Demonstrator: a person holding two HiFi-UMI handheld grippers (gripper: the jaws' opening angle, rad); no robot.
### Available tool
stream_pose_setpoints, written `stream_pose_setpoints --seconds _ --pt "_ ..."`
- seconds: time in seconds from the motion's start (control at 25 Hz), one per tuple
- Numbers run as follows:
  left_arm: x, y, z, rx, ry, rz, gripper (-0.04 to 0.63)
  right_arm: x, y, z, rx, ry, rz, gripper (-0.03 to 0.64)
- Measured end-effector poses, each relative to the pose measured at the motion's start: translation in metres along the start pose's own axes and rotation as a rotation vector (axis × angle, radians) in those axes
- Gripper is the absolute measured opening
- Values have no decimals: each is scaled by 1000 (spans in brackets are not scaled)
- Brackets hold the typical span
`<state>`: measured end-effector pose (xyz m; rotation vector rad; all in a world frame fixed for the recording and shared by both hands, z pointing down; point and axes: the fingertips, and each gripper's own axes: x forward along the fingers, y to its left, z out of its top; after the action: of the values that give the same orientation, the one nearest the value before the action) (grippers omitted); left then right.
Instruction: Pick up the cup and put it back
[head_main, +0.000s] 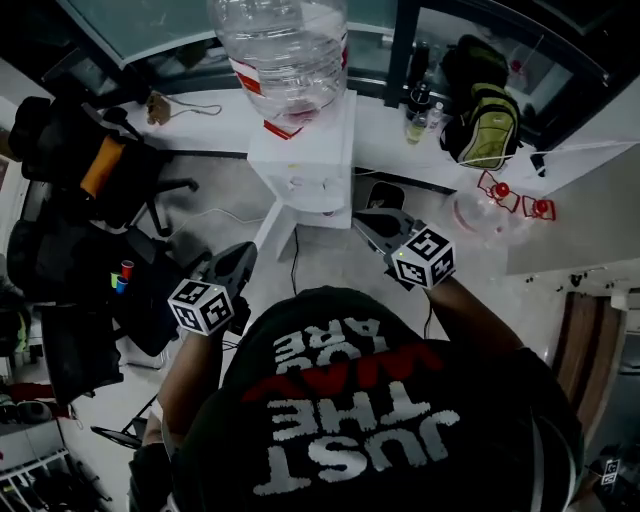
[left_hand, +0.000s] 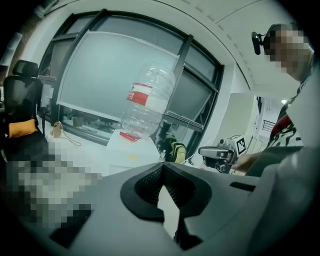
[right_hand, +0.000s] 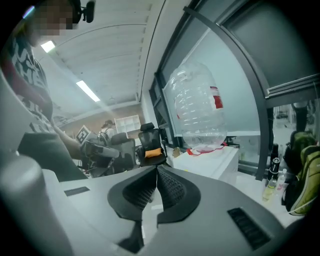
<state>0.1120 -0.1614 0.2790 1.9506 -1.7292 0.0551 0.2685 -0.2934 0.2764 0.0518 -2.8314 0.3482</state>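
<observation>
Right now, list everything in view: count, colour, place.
Bottle: one, clear with a red label, upside down on the dispenser.
Dispenser: one, white, centre, against the counter.
Counter: one, white, along the window.
Backpack: one, black and yellow-green, on the counter at right.
Small bottles: a few, dark and clear, left of the backpack.
Red items: two, on the right ledge, too small to name.
Chair: one, black with an orange cushion, far left.
Shirt: one, dark with white and red print, bottom.
Left gripper: grey, shut, empty.
Right gripper: grey, shut, empty.
</observation>
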Motion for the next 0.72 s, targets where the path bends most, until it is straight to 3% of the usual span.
stream_pose_setpoints --seconds 0.16,0.36,0.52,0.72 --pt "13 23 -11 -1 32 -29 8 38 -9 -17 -25 45 -17 34" --pt "23 86 -41 12 78 -126 8 116 -12 -60 -64 145 -86 34" --pt "31 164 -88 28 142 -171 8 196 -21 -123 -111 270 -178 35" --pt "43 230 -169 -40 188 -213 8 263 -34 -229 -131 482 -217 37"
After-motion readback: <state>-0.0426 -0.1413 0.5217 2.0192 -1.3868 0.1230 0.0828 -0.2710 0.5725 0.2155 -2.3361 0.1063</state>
